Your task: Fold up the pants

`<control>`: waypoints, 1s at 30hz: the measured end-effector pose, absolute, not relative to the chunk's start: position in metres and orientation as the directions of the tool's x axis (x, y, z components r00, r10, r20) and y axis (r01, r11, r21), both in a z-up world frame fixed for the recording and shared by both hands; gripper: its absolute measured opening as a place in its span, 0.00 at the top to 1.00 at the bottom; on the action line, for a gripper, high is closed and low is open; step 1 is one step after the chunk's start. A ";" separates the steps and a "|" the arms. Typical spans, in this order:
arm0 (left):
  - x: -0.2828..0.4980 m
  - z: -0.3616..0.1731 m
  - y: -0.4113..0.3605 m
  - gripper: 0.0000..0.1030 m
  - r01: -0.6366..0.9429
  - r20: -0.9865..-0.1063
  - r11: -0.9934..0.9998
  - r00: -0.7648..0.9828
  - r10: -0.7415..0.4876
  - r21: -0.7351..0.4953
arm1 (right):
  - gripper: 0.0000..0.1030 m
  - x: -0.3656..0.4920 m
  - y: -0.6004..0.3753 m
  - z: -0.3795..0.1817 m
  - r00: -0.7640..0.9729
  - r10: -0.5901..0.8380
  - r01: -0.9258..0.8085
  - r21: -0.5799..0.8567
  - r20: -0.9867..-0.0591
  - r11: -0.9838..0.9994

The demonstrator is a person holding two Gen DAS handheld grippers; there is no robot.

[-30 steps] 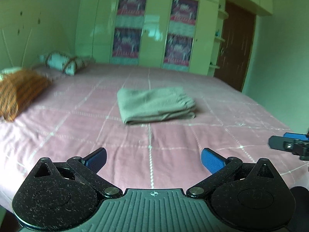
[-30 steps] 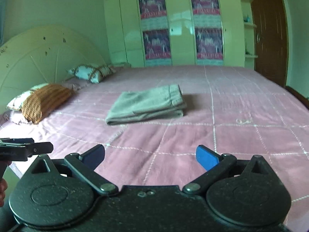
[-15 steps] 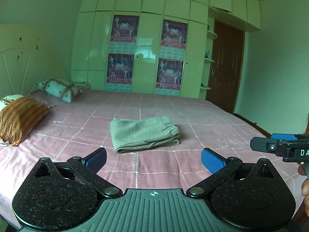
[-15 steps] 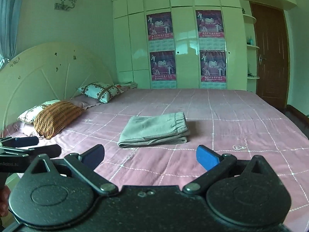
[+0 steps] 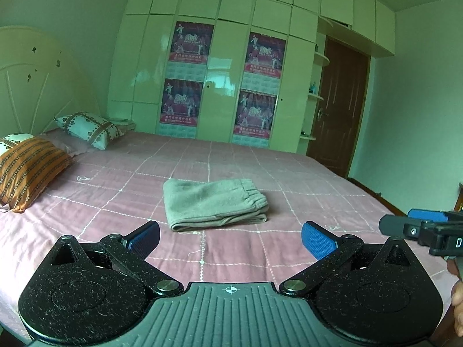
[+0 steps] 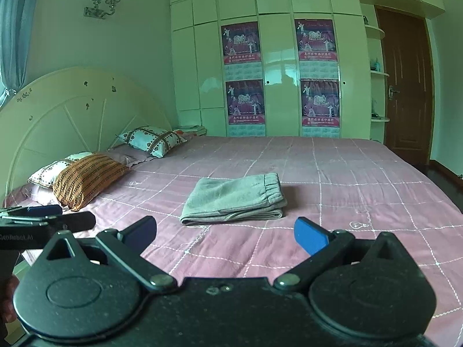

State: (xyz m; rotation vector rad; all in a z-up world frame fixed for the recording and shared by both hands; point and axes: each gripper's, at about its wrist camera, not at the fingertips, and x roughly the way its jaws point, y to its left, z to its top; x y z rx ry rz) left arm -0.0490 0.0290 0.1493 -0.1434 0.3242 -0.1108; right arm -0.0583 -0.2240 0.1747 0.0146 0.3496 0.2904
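Grey pants [image 5: 214,204] lie folded into a compact stack in the middle of the pink bed [image 5: 303,179], elastic waistband on the right. In the right wrist view the same pants [image 6: 234,199] sit ahead of centre. My left gripper [image 5: 230,238] is open, held back from the stack, with nothing between its blue pads. My right gripper [image 6: 225,235] is also open and holds nothing, well short of the pants. The right gripper's tip shows at the right edge of the left wrist view, and the left gripper's tip at the left edge of the right wrist view.
Pillows lie at the head of the bed on the left: an orange striped pillow [image 6: 86,177] and a patterned white pillow [image 6: 152,140]. A cream headboard [image 6: 72,118] stands behind them. A wardrobe [image 5: 225,81] with posters and a brown door [image 5: 337,110] close the far side.
Both grippers have pulled back and risen away from the folded pants, which now look smaller and farther off. The pants have not moved. Both grippers stay open.
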 end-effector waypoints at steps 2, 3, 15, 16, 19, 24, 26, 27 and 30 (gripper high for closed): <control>-0.051 0.151 0.026 0.00 0.085 -0.295 0.983 0.947 -0.130 -0.160 | 0.07 -0.060 -0.227 0.176 0.900 0.281 -0.275 0.066 -0.333 0.959; -0.051 0.151 0.024 0.00 0.088 -0.295 0.983 0.946 -0.132 -0.160 | 0.07 -0.062 -0.229 0.177 0.902 0.279 -0.272 0.067 -0.330 0.960; -0.053 0.156 0.015 0.00 0.116 -0.286 0.982 0.946 -0.154 -0.147 | 0.07 -0.069 -0.242 0.192 0.919 0.264 -0.253 0.075 -0.294 0.965; -0.053 0.155 0.015 0.00 0.117 -0.287 0.982 0.945 -0.155 -0.146 | 0.07 -0.069 -0.242 0.192 0.918 0.264 -0.253 0.075 -0.295 0.964; -0.052 0.155 0.014 0.00 0.121 -0.288 0.982 0.944 -0.159 -0.144 | 0.07 -0.068 -0.243 0.193 0.917 0.264 -0.255 0.071 -0.297 0.964; -0.054 0.156 0.013 0.00 0.123 -0.283 0.982 0.946 -0.159 -0.141 | 0.07 -0.069 -0.244 0.195 0.917 0.265 -0.256 0.069 -0.298 0.964; -0.054 0.157 0.013 0.00 0.123 -0.281 0.982 0.946 -0.160 -0.143 | 0.07 -0.069 -0.244 0.194 0.917 0.264 -0.255 0.069 -0.298 0.964; -0.054 0.157 0.013 0.00 0.125 -0.281 0.982 0.946 -0.162 -0.145 | 0.07 -0.069 -0.244 0.195 0.918 0.264 -0.255 0.069 -0.297 0.965; -0.053 0.157 0.014 0.00 0.125 -0.281 0.982 0.946 -0.161 -0.142 | 0.07 -0.069 -0.244 0.195 0.918 0.264 -0.255 0.068 -0.297 0.965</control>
